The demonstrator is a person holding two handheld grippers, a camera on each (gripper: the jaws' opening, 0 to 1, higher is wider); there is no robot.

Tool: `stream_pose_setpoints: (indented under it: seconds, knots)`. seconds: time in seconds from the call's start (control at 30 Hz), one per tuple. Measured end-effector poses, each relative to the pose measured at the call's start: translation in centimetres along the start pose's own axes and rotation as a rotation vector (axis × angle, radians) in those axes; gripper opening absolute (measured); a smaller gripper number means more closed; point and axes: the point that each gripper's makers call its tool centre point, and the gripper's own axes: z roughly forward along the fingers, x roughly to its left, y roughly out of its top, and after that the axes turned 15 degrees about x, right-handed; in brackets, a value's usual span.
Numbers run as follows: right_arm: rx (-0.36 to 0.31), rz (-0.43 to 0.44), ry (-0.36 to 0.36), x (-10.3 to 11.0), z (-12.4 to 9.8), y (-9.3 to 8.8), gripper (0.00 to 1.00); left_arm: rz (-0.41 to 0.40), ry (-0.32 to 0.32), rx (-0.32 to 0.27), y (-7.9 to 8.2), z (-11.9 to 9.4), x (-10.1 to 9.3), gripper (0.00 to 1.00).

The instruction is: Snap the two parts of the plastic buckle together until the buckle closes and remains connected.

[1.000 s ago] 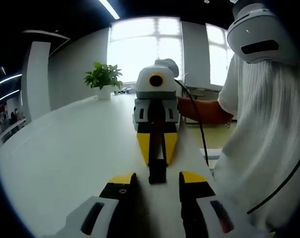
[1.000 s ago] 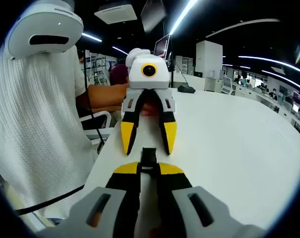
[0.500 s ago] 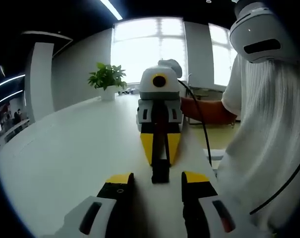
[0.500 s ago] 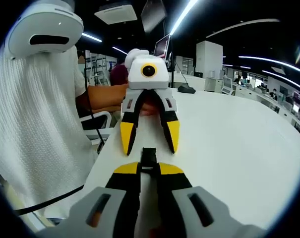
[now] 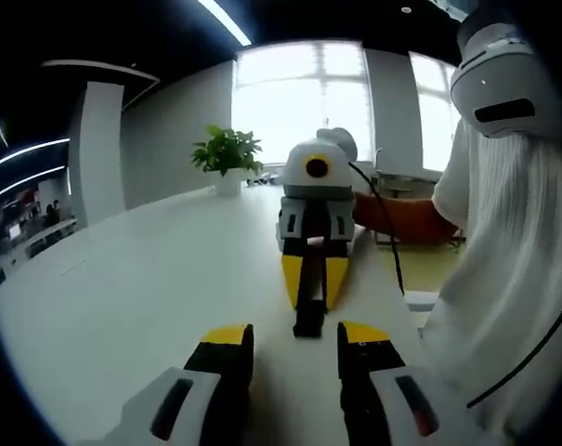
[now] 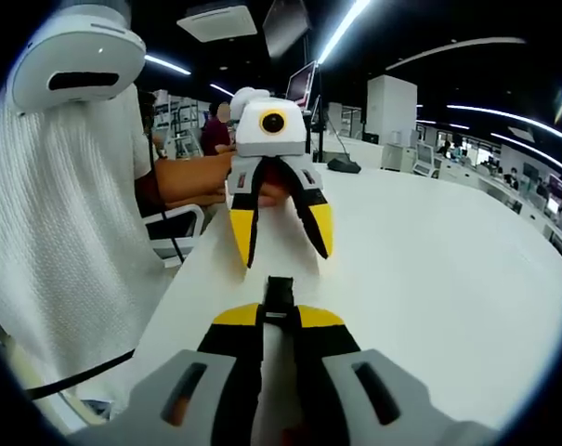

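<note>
Your right gripper (image 6: 279,318) is clamping the black buckle (image 6: 279,293) above the white worktop (image 6: 429,260). Your left gripper (image 6: 281,243) is hanging spread wide just beyond the buckle, apart from it.

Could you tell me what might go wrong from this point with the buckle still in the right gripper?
The left gripper is open and apart from the black buckle, which only the right gripper pinches by one end; much of it juts past the tips, so it could slip or twist. Whether the two parts are fully latched cannot be told. It is also near the edge of the white table, so a drop might go over.
</note>
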Motion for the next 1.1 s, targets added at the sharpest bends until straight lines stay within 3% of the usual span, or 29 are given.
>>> stream_pose_setpoints:
  seconds: [0.43,0.67,1.1]
  knots:
    - [0.043,-0.006,0.021,-2.3,0.5,0.0,0.12,-0.035,0.066,0.000,-0.7,-1.2,1.4,0.35]
    - [0.050,-0.001,0.031,-3.7,0.5,-0.1,0.12,-0.050,0.138,0.058,-1.9,-0.9,2.9,0.31]
    - [0.061,0.004,0.030,-6.9,-0.4,-0.6,0.12,-0.152,0.235,0.004,-0.6,-1.4,4.6,0.35]
